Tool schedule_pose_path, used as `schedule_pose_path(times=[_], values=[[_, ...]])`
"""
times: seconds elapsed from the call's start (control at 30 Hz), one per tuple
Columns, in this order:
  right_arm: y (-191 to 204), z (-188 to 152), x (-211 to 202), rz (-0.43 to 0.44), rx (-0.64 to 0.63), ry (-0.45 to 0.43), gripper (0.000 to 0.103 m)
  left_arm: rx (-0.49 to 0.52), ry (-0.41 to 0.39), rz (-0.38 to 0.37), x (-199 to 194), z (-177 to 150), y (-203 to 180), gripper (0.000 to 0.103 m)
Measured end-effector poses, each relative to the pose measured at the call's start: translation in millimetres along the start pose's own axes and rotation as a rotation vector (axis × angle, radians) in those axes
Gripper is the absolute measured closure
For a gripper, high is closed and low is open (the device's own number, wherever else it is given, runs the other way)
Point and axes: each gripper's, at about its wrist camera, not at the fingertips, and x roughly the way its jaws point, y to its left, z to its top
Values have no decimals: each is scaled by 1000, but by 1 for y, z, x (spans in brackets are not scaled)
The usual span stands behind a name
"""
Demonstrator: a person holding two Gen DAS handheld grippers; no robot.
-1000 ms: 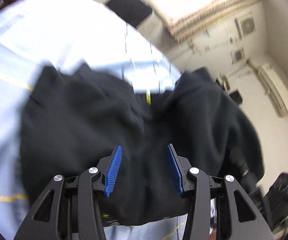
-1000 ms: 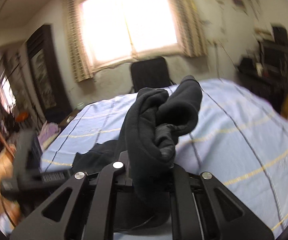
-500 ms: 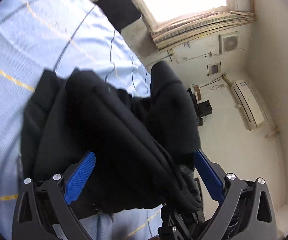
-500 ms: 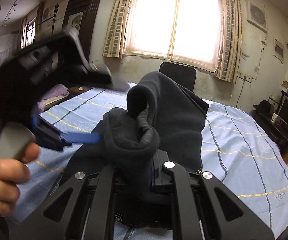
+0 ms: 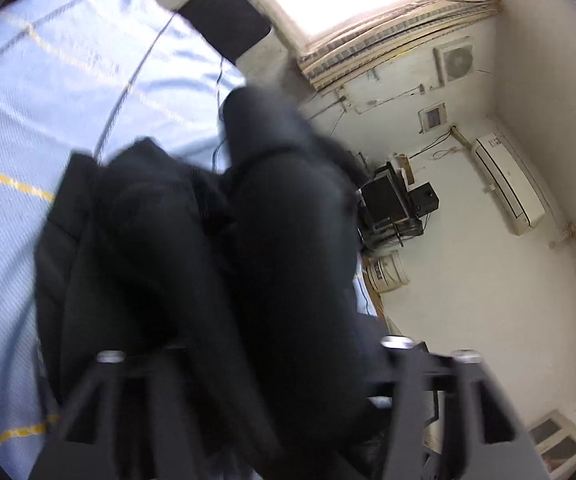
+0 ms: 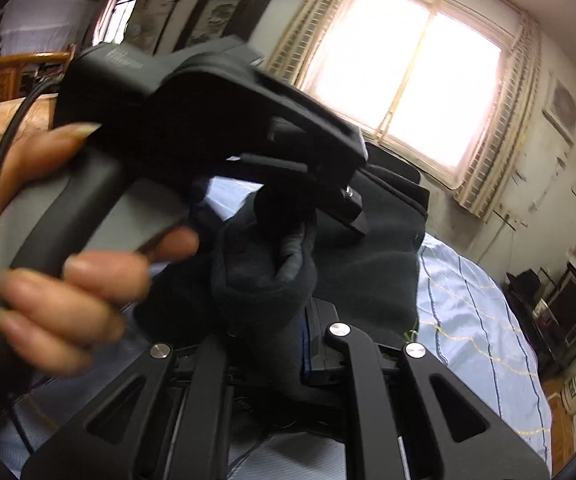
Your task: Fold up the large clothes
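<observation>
A large black fleece garment (image 5: 176, 264) is bunched and lifted above the light blue bedspread (image 5: 48, 80). In the left wrist view the cloth fills the space between my left gripper's arms (image 5: 284, 344); the fingertips are hidden, so its state is unclear. In the right wrist view my right gripper (image 6: 266, 312) is shut on a thick fold of the same garment (image 6: 264, 276). The left gripper's body and the hand holding it (image 6: 68, 280) loom close at upper left, its nose touching the cloth.
The bedspread (image 6: 471, 320) has yellow and dark lines. A black chair (image 5: 224, 20) stands at the bed's far side under a bright window (image 6: 407, 80). A black equipment stand (image 5: 395, 204) and a white air conditioner (image 5: 507, 188) are by the wall.
The left gripper pushed into the lifted garment and its blue pads vanished under cloth. It now sits right over the right gripper, which kept its hold.
</observation>
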Motion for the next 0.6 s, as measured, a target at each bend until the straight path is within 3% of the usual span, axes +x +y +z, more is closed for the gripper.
schedule_pose_path(times=[0.1,0.2,0.47,0.6], values=[[-2,11,-7,20,18,-25,94,96,-68,31,-22,3,-15,77],[1,30,-12,76,38,-30,94,181,-106,112,-36,6,-22,77],[42,24,34,192,3,105,91,148,57,339,-13,13,35,77],[63,14,49,195,-53,149,90,64,98,315,-13,20,68,74]])
